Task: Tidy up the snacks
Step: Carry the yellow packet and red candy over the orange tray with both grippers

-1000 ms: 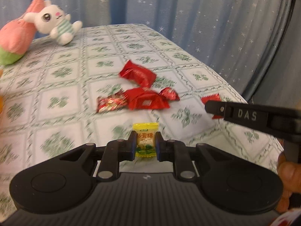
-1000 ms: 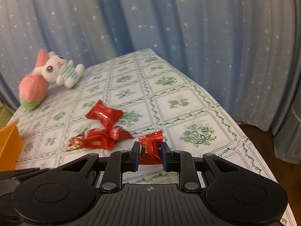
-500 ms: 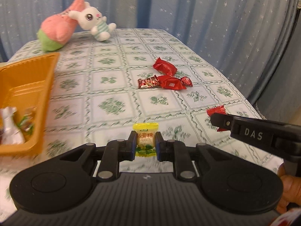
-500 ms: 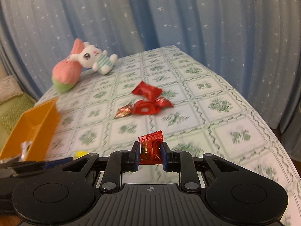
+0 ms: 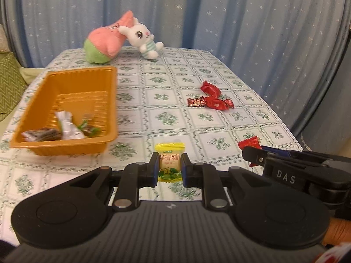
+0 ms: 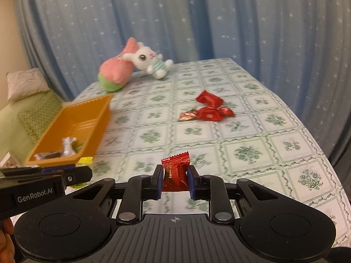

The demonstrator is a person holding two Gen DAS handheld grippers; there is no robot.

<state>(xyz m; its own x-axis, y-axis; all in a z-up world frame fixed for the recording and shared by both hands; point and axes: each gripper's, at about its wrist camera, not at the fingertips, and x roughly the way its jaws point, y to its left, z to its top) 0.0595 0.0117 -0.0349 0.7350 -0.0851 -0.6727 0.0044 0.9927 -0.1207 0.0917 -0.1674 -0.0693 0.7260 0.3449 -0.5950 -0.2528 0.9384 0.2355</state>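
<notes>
My left gripper is shut on a yellow candy and holds it above the table's near edge. My right gripper is shut on a red candy, also above the table; it shows at the right of the left wrist view. An orange tray with several wrapped snacks sits to the left and ahead; it also shows in the right wrist view. Three red wrapped snacks lie together on the cloth farther back right, also seen in the right wrist view.
A pink plush and a white bunny plush lie at the table's far edge before a blue starred curtain. The table's right edge drops off. A green sofa stands left.
Both grippers have swung left and pulled back with their candies held. The orange tray has come fully into view at the left; the red snacks now lie farther off to the right.
</notes>
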